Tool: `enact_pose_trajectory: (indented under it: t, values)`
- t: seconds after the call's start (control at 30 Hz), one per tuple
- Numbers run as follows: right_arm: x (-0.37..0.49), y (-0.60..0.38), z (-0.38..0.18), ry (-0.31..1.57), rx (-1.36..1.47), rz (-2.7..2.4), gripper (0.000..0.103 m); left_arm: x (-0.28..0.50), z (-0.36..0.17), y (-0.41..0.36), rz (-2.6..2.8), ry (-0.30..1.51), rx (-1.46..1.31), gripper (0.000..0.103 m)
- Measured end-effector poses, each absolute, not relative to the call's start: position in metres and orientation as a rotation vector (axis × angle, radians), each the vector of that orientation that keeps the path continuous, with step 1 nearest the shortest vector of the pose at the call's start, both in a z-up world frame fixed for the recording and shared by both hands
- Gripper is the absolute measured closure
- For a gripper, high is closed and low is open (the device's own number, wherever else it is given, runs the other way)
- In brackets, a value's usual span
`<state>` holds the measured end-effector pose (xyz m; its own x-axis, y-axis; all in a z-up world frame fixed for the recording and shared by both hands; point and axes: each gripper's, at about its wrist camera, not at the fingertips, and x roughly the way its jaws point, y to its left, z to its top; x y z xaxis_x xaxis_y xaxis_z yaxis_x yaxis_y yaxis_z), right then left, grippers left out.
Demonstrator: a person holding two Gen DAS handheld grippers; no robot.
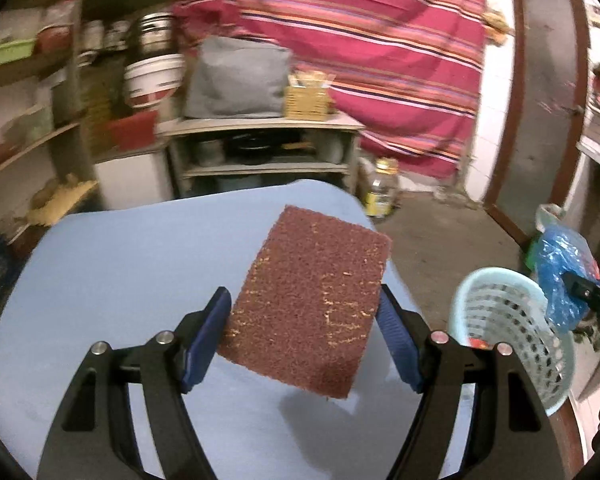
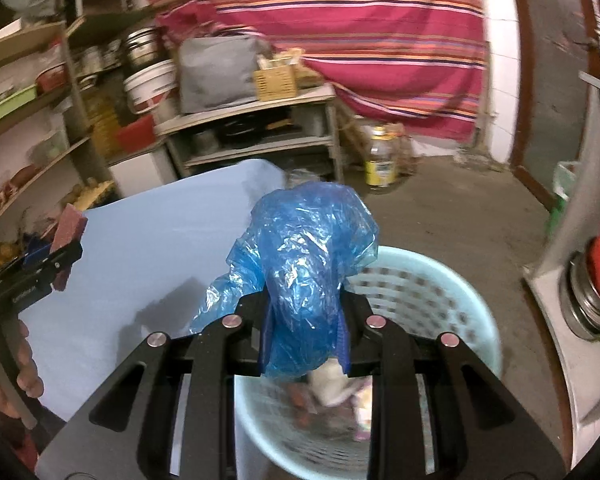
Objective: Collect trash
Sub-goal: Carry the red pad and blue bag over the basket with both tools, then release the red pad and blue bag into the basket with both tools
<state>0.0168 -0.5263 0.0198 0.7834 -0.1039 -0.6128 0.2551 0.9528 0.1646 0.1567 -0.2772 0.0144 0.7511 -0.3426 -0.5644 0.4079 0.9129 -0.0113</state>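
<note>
Blue table (image 1: pixel 120 264) w/ bare top, nothing resting on it (scrub pad is held above, not lying). Concrete floor (image 2: pixel 440 216) carries the pale laundry basket (image 2: pixel 440 292) beside table, plus a yellow-label jar (image 2: pixel 382 160) further back.

- Striped red cloth (image 1: pixel 364 52): hangs at the far wall ahead of me.
- Grey bag (image 1: pixel 238 78): on the far shelf unit, wicker box (image 1: pixel 306 100) beside it.
- Yellow-labelled jar (image 2: pixel 382 160): on the floor, far right.

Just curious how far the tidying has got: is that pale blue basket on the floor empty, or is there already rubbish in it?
Not empty. In the right wrist view, the basket already holds blurred scraps at its bottom; what they are cannot be told.
</note>
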Motion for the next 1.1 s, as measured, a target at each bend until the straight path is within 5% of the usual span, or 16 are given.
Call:
enact_pose_trajectory:
  t: [0.57,1.1]
  values:
    - [-0.018,-0.595,-0.017,0.676,0.311,-0.279,0.078,0.123,-0.031,-0.46,-0.629,0.651,0.238,0.03]
    - [-0.006,-0.588,-0.024,0.695,0.322,-0.273,0.078,0.125,-0.033,-0.453,-0.624,0.68,0.23,0.022]
